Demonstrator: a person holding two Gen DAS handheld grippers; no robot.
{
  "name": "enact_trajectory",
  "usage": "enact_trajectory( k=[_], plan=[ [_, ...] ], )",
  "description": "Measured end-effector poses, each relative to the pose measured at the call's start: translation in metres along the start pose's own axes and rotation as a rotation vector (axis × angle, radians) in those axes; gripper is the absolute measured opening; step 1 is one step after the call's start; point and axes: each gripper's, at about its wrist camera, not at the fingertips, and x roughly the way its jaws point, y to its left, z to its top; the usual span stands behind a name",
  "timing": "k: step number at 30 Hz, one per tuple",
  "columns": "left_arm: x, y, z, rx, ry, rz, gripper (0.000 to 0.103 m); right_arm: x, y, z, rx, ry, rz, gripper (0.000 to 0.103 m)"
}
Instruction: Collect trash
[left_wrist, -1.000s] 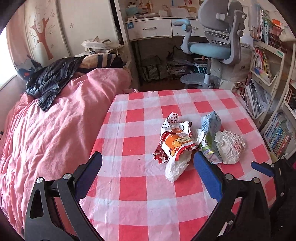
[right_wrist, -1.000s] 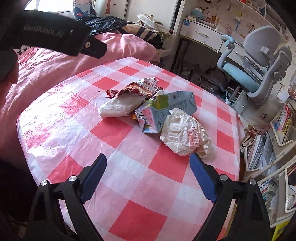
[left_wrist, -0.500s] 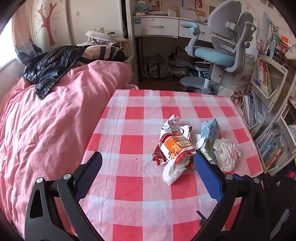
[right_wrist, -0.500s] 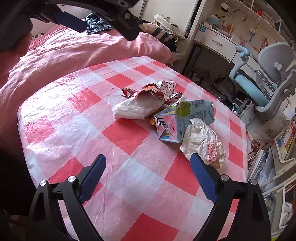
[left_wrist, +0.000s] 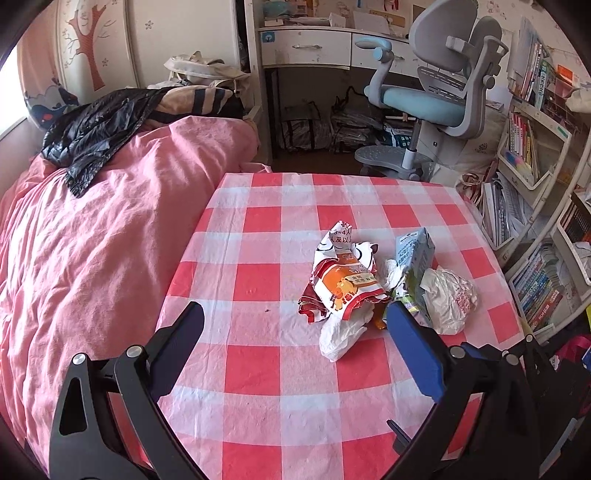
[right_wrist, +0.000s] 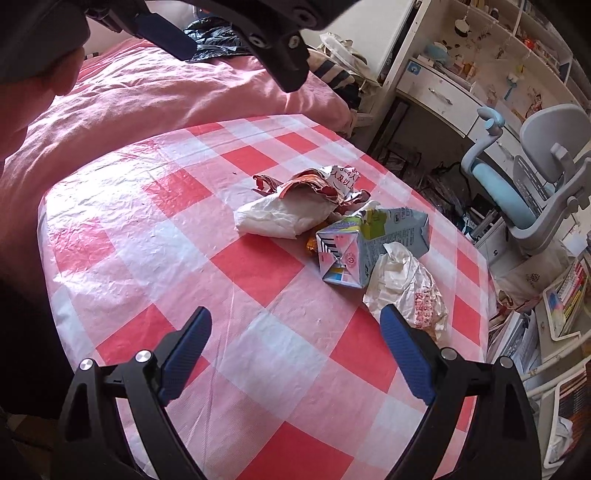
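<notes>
A pile of trash lies on the red-and-white checked table (left_wrist: 258, 369) (right_wrist: 166, 240). It holds a crumpled red and orange snack wrapper (left_wrist: 341, 280) (right_wrist: 317, 181), a white plastic bag (left_wrist: 341, 334) (right_wrist: 280, 216), a flattened milk carton (left_wrist: 413, 258) (right_wrist: 369, 243) and a crumpled white bag with red print (left_wrist: 448, 299) (right_wrist: 410, 291). My left gripper (left_wrist: 293, 325) hovers open above the table, left of and nearer than the pile. My right gripper (right_wrist: 295, 332) is open too, short of the pile, its right finger (right_wrist: 402, 347) near the printed bag. Both are empty.
A bed with a pink cover (left_wrist: 92, 240) and a black jacket (left_wrist: 92, 136) runs along the table's left side. Beyond the table stand a desk (left_wrist: 306, 44) and a blue-grey chair (left_wrist: 436, 99). Bookshelves (left_wrist: 535, 184) line the right. The left gripper's body (right_wrist: 258, 26) hangs at the top of the right wrist view.
Both grippers have risen and pulled back from the pile, so the trash looks smaller and farther. The trash itself has not moved. Both stay open.
</notes>
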Motion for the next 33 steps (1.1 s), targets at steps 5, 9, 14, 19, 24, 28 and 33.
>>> enact_trajectory(
  k=[5,9,14,19,24,28,33],
  plan=[
    [0.003,0.004,-0.002,-0.006,0.009,0.005,0.096,-0.001,-0.002,-0.002,0.001,-0.003,-0.008,0.089],
    [0.005,0.006,-0.002,-0.008,0.014,0.007,0.096,-0.001,-0.003,0.000,0.002,-0.012,-0.010,0.089],
    [0.009,0.007,-0.003,-0.006,0.023,0.008,0.096,0.000,-0.002,0.000,-0.005,-0.016,-0.009,0.089],
    [0.011,0.007,-0.002,-0.003,0.025,0.007,0.096,-0.001,0.000,-0.001,-0.022,-0.018,-0.014,0.090],
    [0.014,0.007,-0.003,0.001,0.032,0.009,0.096,-0.003,-0.002,-0.001,-0.015,-0.025,-0.013,0.090],
    [0.014,0.007,-0.003,0.003,0.032,0.007,0.096,-0.003,-0.001,-0.001,-0.020,-0.027,-0.011,0.090],
    [0.015,0.007,-0.004,-0.003,0.033,0.004,0.096,-0.003,0.001,0.000,-0.027,-0.029,-0.012,0.090]
  ],
)
